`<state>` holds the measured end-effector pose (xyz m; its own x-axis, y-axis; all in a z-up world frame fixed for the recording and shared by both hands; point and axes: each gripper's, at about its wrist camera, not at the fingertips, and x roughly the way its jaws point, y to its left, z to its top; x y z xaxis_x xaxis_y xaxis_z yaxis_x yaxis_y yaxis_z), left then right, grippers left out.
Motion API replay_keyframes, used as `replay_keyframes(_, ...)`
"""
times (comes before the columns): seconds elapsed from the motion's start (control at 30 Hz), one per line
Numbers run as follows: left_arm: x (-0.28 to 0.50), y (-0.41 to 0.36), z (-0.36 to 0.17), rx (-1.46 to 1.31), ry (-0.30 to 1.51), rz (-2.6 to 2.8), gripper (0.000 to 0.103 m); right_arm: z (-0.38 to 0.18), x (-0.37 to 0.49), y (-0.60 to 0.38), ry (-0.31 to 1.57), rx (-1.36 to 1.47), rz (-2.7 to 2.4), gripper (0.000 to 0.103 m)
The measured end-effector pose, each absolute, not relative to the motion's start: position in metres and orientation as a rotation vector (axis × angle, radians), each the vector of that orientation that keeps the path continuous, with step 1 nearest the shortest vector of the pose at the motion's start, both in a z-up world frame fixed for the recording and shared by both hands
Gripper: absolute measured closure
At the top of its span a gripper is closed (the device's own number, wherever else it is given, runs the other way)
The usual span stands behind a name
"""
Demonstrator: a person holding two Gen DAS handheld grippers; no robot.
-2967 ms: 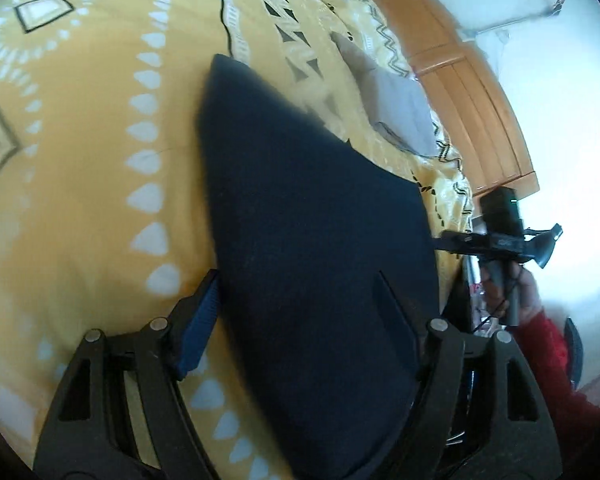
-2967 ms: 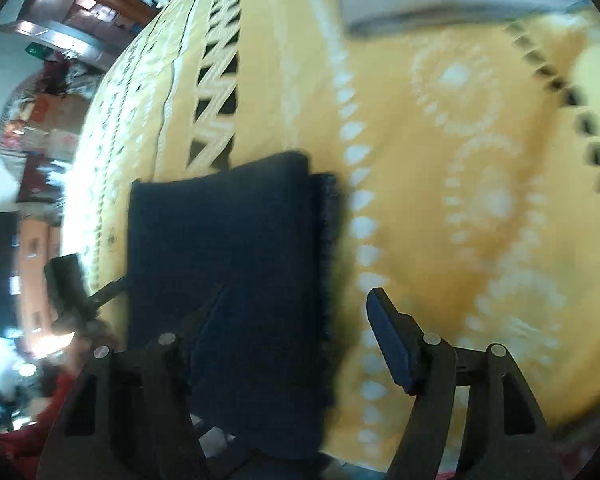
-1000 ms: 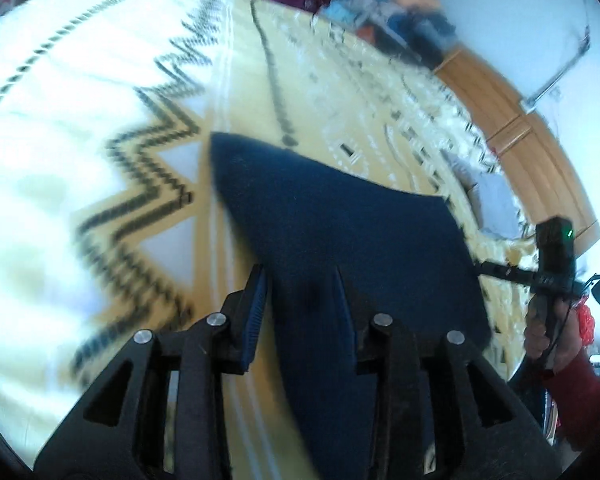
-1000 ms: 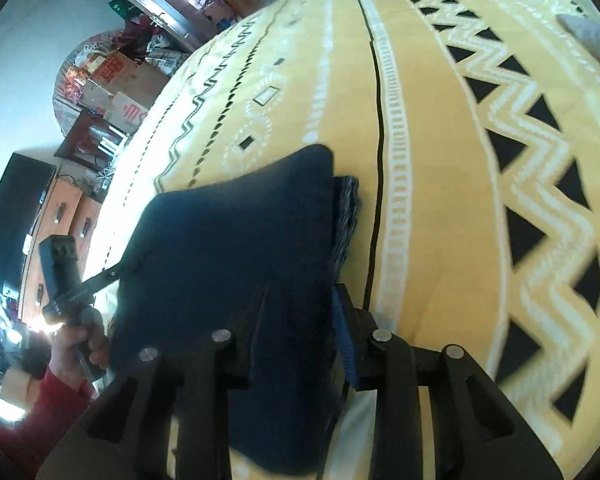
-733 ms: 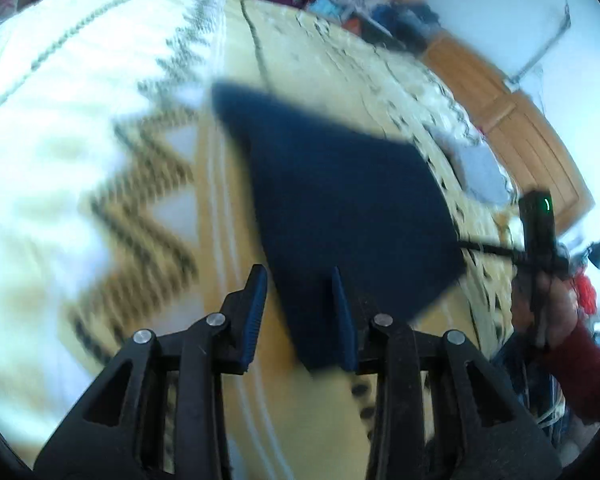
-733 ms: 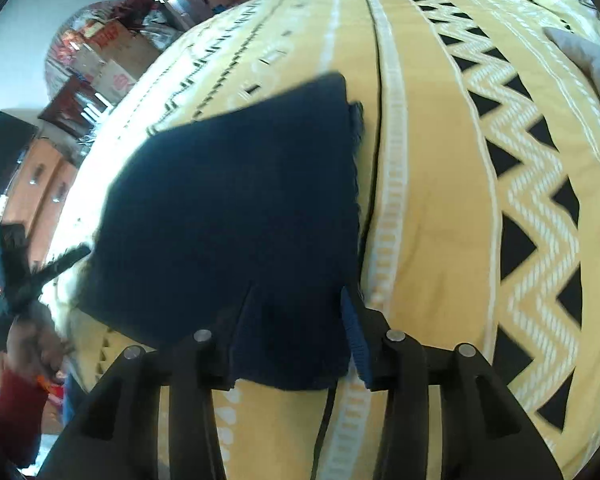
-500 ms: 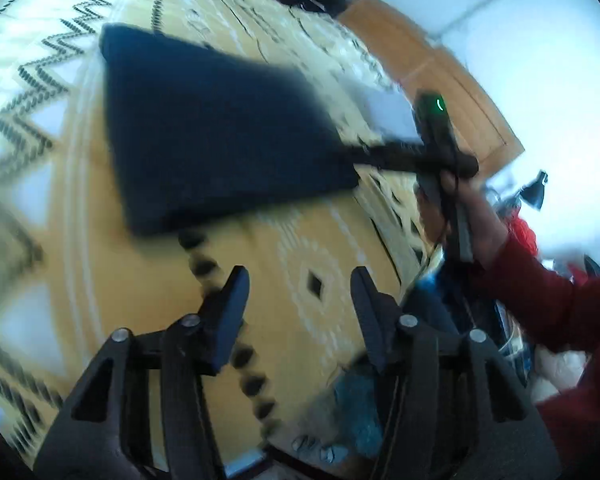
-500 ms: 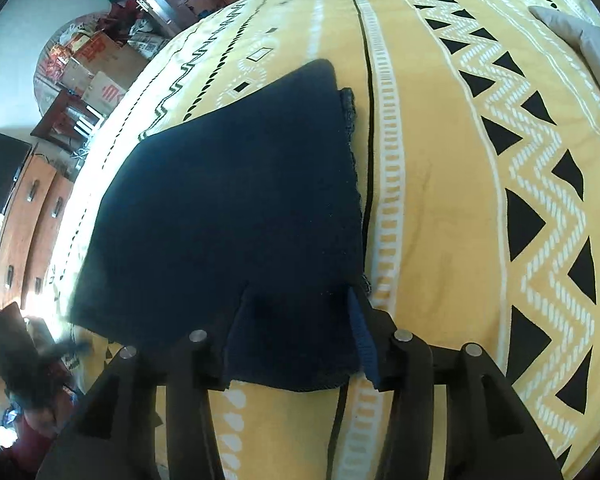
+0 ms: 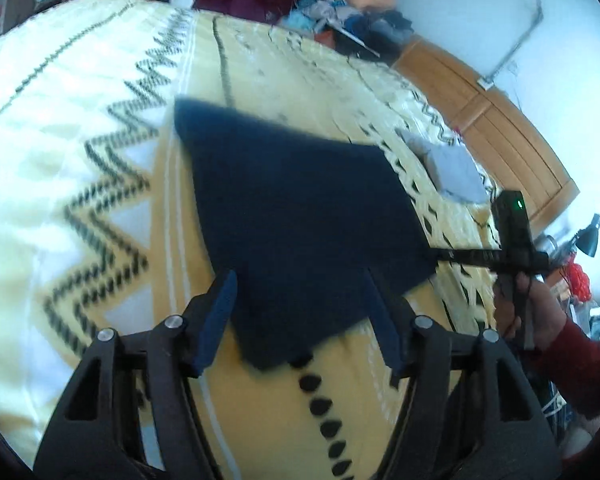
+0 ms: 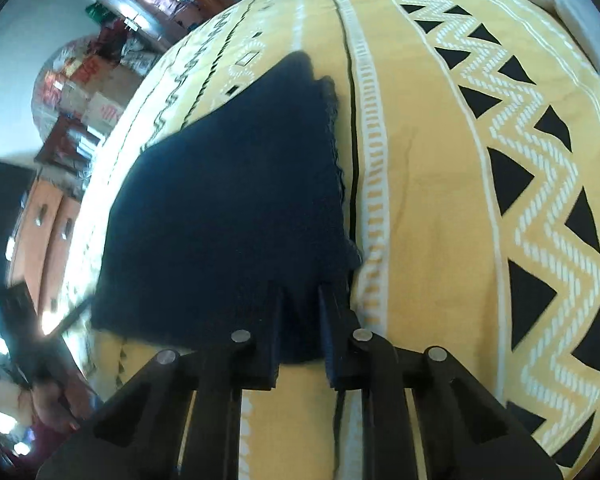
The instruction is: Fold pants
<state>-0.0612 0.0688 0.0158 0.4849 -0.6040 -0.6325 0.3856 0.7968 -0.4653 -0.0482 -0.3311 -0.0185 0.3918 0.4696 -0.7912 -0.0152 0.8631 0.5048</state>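
The dark navy pants lie folded into a flat block on the yellow patterned bedspread. My left gripper is open and empty, hovering just above the pants' near corner. In the right wrist view the pants fill the middle. My right gripper is shut on the near right corner of the pants. The right gripper also shows in the left wrist view, held in a red-sleeved hand at the pants' right corner.
A folded grey garment lies on the bed beyond the pants, also in the right wrist view. A wooden headboard is at the right. A pile of clothes sits past the bed's far edge. Cabinets and boxes stand at the left.
My left gripper let go of the pants, opened wide and swung back over their near corner. My right gripper closed from a loose hold to shut on the pants' right corner.
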Motion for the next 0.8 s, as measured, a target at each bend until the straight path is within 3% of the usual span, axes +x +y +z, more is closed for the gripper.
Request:
replay_keyframes(0.1,-0.045,0.074,0.02,-0.274,0.856,-0.585,0.037,0.003,-0.045,-0.334,1.101,0.32,0.302,0.076)
replay_keyframes(0.13,-0.039,0.075,0.02,-0.286,0.854,-0.583,0.037,0.014,-0.041,-0.337,1.069,0.308,0.303,0.065)
replay_keyframes(0.2,-0.024,0.08,0.017,-0.314,0.854,-0.568,0.037,0.033,-0.017,-0.343,1.005,0.314,0.316,0.053)
replay_keyframes(0.37,-0.002,0.093,0.01,-0.416,0.857,-0.517,0.037,0.014,0.075,-0.337,1.036,0.325,0.297,0.056)
replay_keyframes(0.53,0.007,0.097,0.009,-0.457,0.853,-0.504,0.037,-0.004,0.095,-0.322,1.057,0.293,0.298,0.08)
replay_keyframes(0.6,0.01,0.09,0.01,-0.425,0.853,-0.516,0.037,0.0,0.092,-0.329,1.031,0.325,0.292,0.084)
replay_keyframes(0.8,0.02,0.072,0.025,-0.358,0.811,-0.529,0.037,-0.016,0.091,-0.326,1.062,0.314,0.252,0.081)
